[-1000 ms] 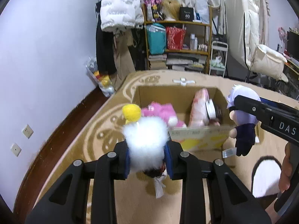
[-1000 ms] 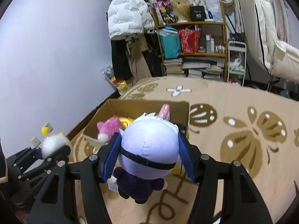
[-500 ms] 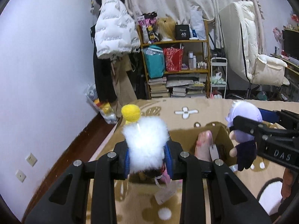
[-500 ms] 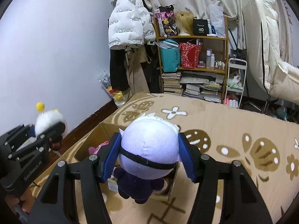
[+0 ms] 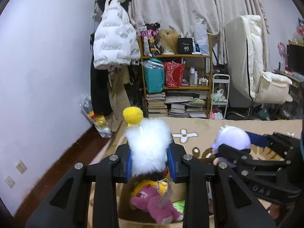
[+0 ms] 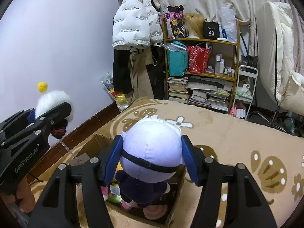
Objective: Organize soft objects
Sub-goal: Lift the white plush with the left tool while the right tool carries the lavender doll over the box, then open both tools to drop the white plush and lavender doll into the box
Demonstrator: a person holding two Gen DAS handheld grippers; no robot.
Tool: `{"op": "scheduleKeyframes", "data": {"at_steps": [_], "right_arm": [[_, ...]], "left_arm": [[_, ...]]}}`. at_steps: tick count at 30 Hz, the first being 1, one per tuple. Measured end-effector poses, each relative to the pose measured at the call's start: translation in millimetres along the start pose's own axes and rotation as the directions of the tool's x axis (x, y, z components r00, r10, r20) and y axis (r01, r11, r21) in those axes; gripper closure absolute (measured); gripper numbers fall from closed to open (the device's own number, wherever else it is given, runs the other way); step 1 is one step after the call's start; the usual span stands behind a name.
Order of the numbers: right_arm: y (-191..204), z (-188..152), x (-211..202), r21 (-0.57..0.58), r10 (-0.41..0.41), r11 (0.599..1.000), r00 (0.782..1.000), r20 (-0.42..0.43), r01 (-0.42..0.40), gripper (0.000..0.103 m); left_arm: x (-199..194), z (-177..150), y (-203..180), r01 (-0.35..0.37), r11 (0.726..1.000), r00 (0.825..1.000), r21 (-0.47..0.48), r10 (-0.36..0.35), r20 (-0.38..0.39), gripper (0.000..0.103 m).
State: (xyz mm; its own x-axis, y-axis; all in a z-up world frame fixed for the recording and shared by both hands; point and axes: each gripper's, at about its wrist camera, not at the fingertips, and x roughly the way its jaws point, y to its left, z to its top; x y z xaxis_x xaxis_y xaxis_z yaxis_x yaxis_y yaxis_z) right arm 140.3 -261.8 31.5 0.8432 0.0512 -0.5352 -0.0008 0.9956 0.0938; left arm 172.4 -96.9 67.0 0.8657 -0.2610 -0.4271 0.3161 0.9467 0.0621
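My left gripper [image 5: 150, 163] is shut on a fluffy white plush [image 5: 149, 144] with a yellow pom-pom [image 5: 132, 115] on top; a hang tag dangles under it. My right gripper [image 6: 152, 157] is shut on a doll with a pale lilac head [image 6: 153, 146] and dark blue body. Both toys hang above an open cardboard box [image 6: 91, 144] on the carpet. In the left wrist view a pink plush [image 5: 155, 205] and a yellow toy [image 5: 146, 187] lie inside the box [image 5: 152, 225]. The right gripper [image 5: 239, 153] with its doll shows at the right, the left gripper [image 6: 47, 114] at the left of the right wrist view.
A beige patterned carpet [image 6: 237, 133] covers the floor. At the back stand a wooden shelf [image 5: 176, 72] full of bags and books, a white jacket [image 5: 114, 43] on a rack, a small white cart [image 5: 220, 95] and a cream chair [image 5: 266, 79]. A white wall [image 5: 47, 76] runs along the left.
Both grippers have risen and moved forward over the box with their toys still held. The box has slid from the middle of each view to the bottom edge.
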Motion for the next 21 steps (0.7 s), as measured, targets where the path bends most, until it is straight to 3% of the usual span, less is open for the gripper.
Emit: {"op": "scheduleKeyframes", "data": {"at_steps": [6, 15, 21], "right_arm": [[-4, -17, 24, 0.042, 0.029, 0.999, 0.999, -0.026, -0.028, 0.038], [-16, -41, 48, 0.080, 0.100, 0.992, 0.992, -0.072, -0.094, 0.038], [-11, -47, 51, 0.071, 0.145, 0.988, 0.986, -0.082, -0.140, 0.036]], "left_arm": [[33, -21, -1, 0.018, 1.000, 0.996, -0.002, -0.018, -0.088, 0.075], [69, -49, 3, 0.056, 0.998, 0.967, -0.042, -0.064, -0.248, 0.073], [73, -58, 9, 0.016, 1.000, 0.959, -0.027, -0.023, -0.283, 0.073]]}}
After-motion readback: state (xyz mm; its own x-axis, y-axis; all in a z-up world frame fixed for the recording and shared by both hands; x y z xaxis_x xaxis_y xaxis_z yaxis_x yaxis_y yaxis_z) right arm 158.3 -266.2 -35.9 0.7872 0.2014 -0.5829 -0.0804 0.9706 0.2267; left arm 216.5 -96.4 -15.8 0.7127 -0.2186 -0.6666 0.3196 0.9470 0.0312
